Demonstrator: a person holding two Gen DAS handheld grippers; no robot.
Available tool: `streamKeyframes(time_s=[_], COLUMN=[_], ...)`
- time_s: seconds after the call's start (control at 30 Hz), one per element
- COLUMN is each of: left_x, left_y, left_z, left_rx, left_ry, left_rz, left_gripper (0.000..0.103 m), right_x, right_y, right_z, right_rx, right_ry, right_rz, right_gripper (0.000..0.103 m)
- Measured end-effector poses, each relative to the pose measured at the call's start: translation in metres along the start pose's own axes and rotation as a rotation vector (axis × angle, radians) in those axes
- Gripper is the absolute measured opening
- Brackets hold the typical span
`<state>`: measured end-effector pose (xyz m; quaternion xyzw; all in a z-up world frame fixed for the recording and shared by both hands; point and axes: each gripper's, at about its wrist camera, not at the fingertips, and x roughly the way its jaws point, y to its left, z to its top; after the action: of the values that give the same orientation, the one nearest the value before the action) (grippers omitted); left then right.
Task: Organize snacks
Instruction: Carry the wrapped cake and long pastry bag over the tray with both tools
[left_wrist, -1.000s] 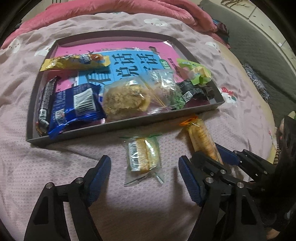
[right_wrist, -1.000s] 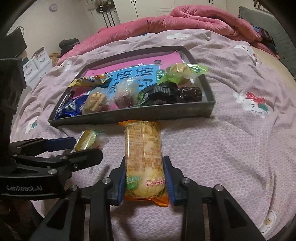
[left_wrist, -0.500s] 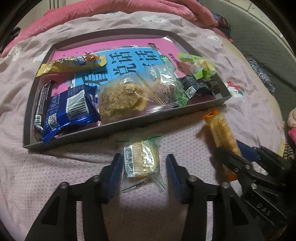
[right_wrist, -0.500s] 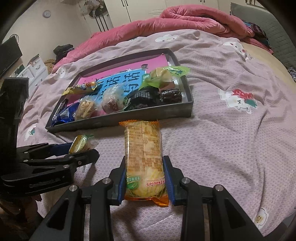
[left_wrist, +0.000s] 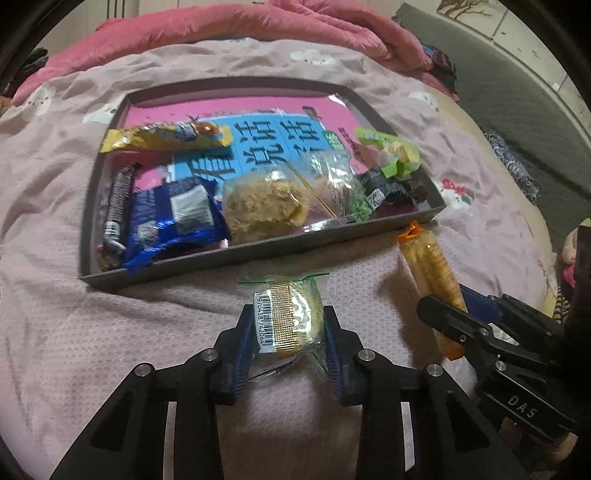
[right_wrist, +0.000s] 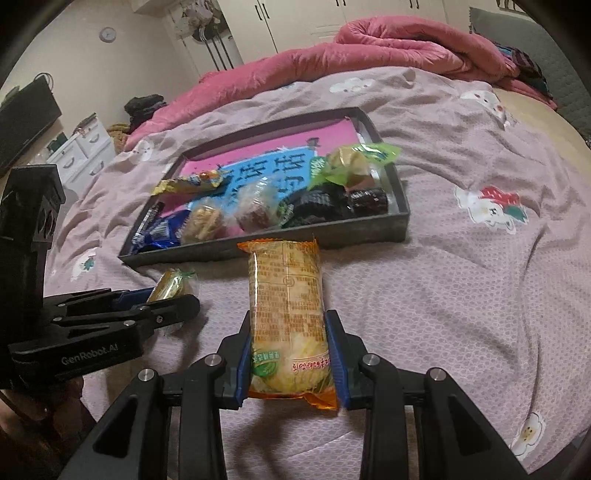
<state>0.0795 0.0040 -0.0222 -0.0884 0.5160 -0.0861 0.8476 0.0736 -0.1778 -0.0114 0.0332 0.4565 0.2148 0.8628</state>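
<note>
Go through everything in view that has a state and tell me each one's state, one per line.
left gripper: jaws closing, pads against the green-wrapped cake
green-wrapped cake: sealed, outside the tray
right gripper: shut on the orange cracker pack
orange cracker pack: sealed, outside the tray
tray: open-topped, holding several wrapped snacks

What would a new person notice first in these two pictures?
First, the grey tray on the pink bedcover, full of mixed snack packets over a bright pink and blue sheet. Next, the long orange snack packet gripped in the right tool, in front of the tray. Beside it, the left tool is closing on a small clear-wrapped cake.
</note>
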Motion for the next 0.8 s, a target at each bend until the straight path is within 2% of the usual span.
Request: streamKeyframes(time_s=[0.4,0.8], left_x=[-0.041,-0.057], left_y=[0.016,0.025], left_z=[0.005,0.011], left_rx=[-0.04,-0.057], left_ry=[-0.085,-0.135], left_rz=[0.016,0.048], left_gripper=[0.036,0.036], right_x=[-0.012,-0.018], right_y=[0.01,0.017], right_z=[0.007,0.015], right_rx=[-0.028,-0.052], right_ry=[-0.065,-0.113], right_rz=[0.045,0.055], right_gripper=[0.035,0.035])
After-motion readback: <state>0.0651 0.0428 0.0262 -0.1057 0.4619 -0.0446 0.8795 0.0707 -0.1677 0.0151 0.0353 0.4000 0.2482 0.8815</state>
